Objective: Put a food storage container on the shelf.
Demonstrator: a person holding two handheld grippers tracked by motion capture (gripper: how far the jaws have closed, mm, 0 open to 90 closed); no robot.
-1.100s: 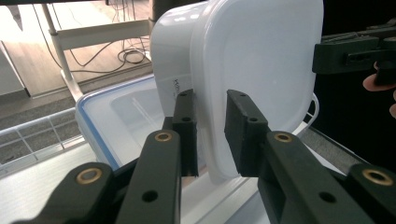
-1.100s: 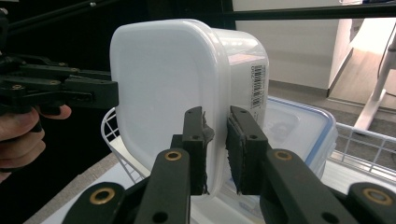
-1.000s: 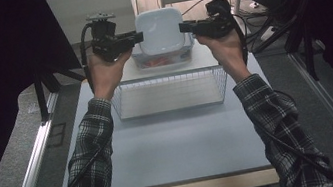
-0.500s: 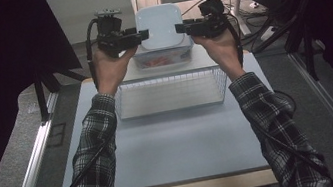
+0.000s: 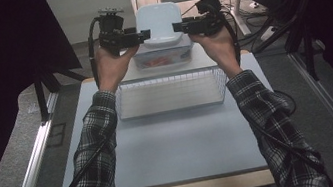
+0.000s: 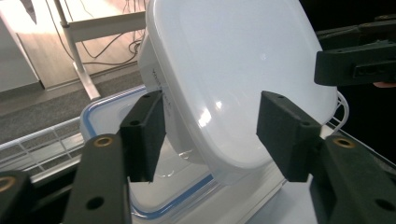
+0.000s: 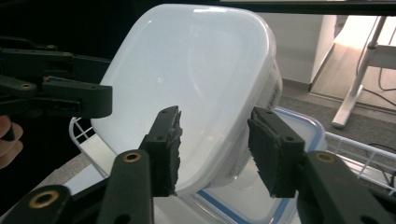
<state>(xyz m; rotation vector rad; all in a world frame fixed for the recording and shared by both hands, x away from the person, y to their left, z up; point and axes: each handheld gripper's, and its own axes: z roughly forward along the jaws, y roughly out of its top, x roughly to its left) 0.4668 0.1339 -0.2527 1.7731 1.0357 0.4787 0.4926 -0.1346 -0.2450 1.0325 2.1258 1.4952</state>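
White plastic, our tub (image 5: pixel 159 21) leans tilted atop the blue-rimmed container (image 5: pixel 164 58) beyond the wire basket (image 5: pixel 171 93) on the bench (image 5: pixel 177 142). Our left gripper (image 5: pixel 146 35) and right gripper (image 5: pixel 177 28) flank it, jaws just opening, pads off its rim.

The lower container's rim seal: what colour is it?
Blue. The rim seal on the clear lower container shows best in the left gripper view.

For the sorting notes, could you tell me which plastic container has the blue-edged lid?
The lower container, lying flat under the tilted white tub, whose own lid is plain white.
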